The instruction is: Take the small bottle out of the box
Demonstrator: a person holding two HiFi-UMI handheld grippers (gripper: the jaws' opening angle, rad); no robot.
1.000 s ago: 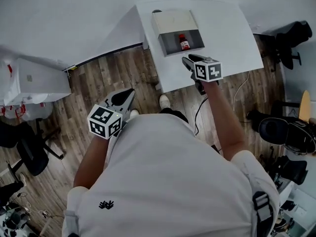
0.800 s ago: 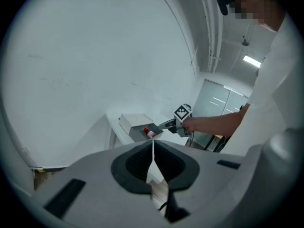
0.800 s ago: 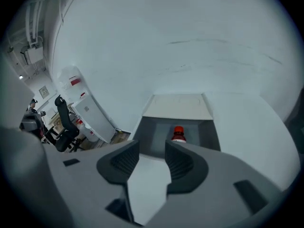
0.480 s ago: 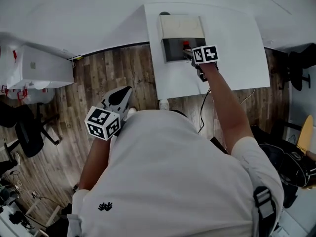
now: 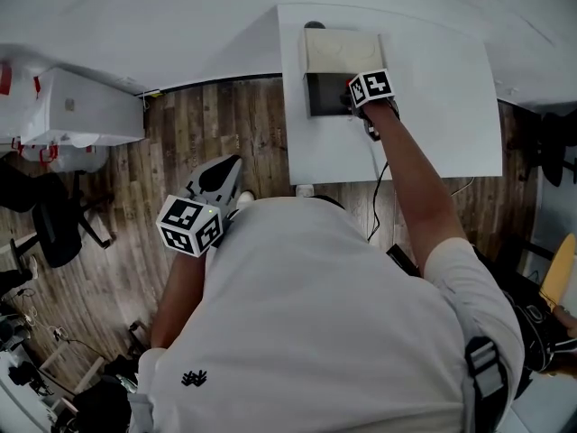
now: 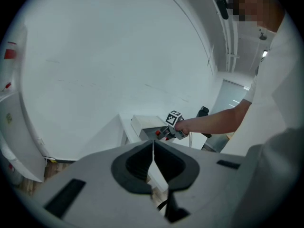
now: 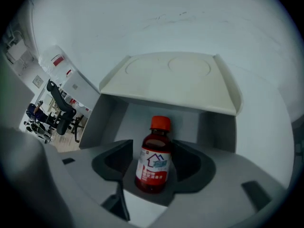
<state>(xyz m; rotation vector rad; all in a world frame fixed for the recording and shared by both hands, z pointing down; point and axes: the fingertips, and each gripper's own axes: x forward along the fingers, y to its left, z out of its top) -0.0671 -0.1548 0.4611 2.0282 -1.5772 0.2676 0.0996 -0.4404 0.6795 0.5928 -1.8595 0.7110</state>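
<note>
A small brown bottle (image 7: 154, 163) with a red cap and a white label stands upright inside the grey box (image 7: 175, 80), under its raised cream lid. My right gripper (image 7: 155, 148) is reached into the box; its jaws are opening and stand on either side of the bottle without pressing on it. From the head view the right gripper (image 5: 347, 97) is at the box (image 5: 341, 50) opening and its marker cube hides the bottle. My left gripper (image 5: 230, 165) hangs low over the floor, away from the table, and its jaws (image 6: 153, 148) are shut with nothing in them.
The box sits at the far left part of a white table (image 5: 433, 79) against a white wall. A cable runs off the table's near edge. A white cabinet (image 5: 81, 115) and black office chairs (image 5: 54, 233) stand on the wooden floor at left.
The right gripper has moved forward from the table's near part into the box opening, so the bottle now stands between its jaws. The left gripper stays put.
</note>
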